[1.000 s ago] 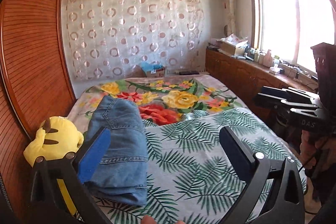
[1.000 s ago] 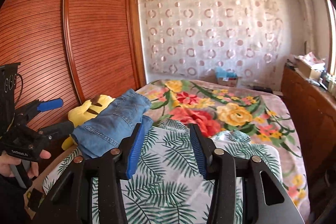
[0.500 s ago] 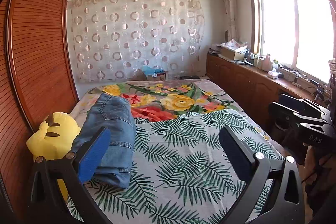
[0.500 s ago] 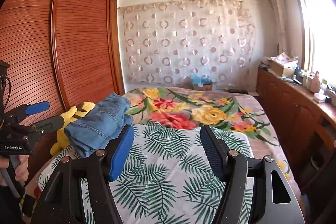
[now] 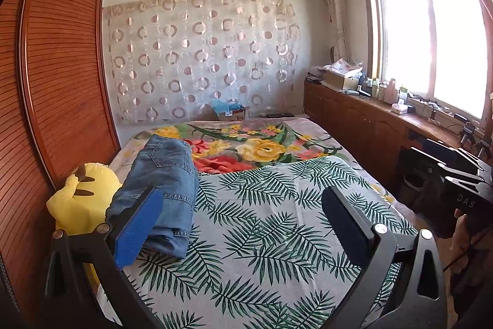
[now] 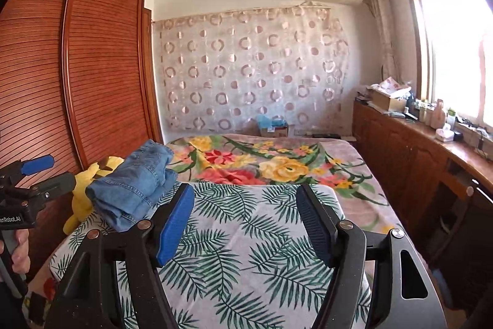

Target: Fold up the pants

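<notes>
The left hand-held gripper (image 5: 243,218) has a matte black frame with angular arms, silver screws at the pivots and triangular cut-outs. Its fingers (image 5: 138,227) carry bright blue ribbed pads. The right hand-held gripper (image 6: 246,221) is built alike; white letters "DAS" mark its black side where it shows in the left wrist view.

Both views ride a handheld claw at the near end of the bed (image 5: 277,236), facing along it toward the curtained far wall (image 5: 200,57) and tilted slightly down. The left claw (image 5: 243,224) has the folded jeans (image 5: 166,174) just ahead-left of its fingers; the right claw (image 6: 246,224) sees them farther ahead-left. Each view catches the other claw at its outer edge. Shared: bed, jeans, wardrobe (image 6: 92,67), window counter (image 6: 431,137).
</notes>
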Demonstrator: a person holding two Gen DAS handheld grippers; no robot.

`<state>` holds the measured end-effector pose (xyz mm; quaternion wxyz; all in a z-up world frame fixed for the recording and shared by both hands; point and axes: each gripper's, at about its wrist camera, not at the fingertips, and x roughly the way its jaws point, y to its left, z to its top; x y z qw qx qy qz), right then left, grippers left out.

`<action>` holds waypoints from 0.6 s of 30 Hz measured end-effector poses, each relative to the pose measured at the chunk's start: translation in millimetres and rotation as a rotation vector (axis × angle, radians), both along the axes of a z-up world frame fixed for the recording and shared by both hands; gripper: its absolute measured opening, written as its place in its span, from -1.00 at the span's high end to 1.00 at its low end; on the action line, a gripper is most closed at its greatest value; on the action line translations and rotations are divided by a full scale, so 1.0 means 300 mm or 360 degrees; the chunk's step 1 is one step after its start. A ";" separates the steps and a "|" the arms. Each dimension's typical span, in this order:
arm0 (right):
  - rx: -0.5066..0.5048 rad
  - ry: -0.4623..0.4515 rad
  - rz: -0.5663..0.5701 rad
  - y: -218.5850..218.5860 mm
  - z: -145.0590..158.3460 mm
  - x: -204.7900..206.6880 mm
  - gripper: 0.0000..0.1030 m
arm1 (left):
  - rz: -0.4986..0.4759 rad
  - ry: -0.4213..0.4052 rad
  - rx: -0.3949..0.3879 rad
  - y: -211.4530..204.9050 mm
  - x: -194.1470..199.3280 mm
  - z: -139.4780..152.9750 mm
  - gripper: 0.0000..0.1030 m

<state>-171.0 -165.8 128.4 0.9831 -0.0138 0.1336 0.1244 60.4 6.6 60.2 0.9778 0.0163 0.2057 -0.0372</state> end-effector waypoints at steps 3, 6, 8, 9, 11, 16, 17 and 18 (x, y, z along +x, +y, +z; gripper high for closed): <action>-0.0001 -0.0001 -0.0022 0.004 -0.003 -0.007 -0.37 | 0.0005 0.0001 -0.0003 -0.001 -0.002 -0.008 -1.00; -0.0004 0.0001 -0.0034 0.017 -0.010 -0.012 -0.37 | 0.0015 -0.0004 -0.0016 0.004 -0.006 -0.013 -1.00; -0.0010 0.0007 -0.0039 0.016 -0.019 -0.014 -0.37 | 0.0018 0.0000 -0.0022 0.011 -0.010 -0.019 -1.00; -0.0011 0.0009 -0.0039 0.022 -0.018 -0.011 -0.37 | 0.0021 0.0001 -0.0020 0.012 -0.010 -0.021 -1.00; -0.0013 0.0015 -0.0042 0.018 -0.028 -0.013 -0.37 | 0.0028 0.0005 -0.0017 0.016 -0.009 -0.024 -1.00; -0.0010 0.0020 -0.0044 0.008 -0.036 -0.004 -0.37 | 0.0033 0.0008 -0.0018 0.020 -0.007 -0.025 -1.00; -0.0011 0.0021 -0.0043 0.009 -0.033 -0.002 -0.37 | 0.0033 0.0007 -0.0018 0.021 -0.007 -0.025 -1.00; -0.0010 0.0021 -0.0041 0.005 -0.035 -0.004 -0.37 | 0.0035 0.0007 -0.0019 0.021 -0.007 -0.025 -1.00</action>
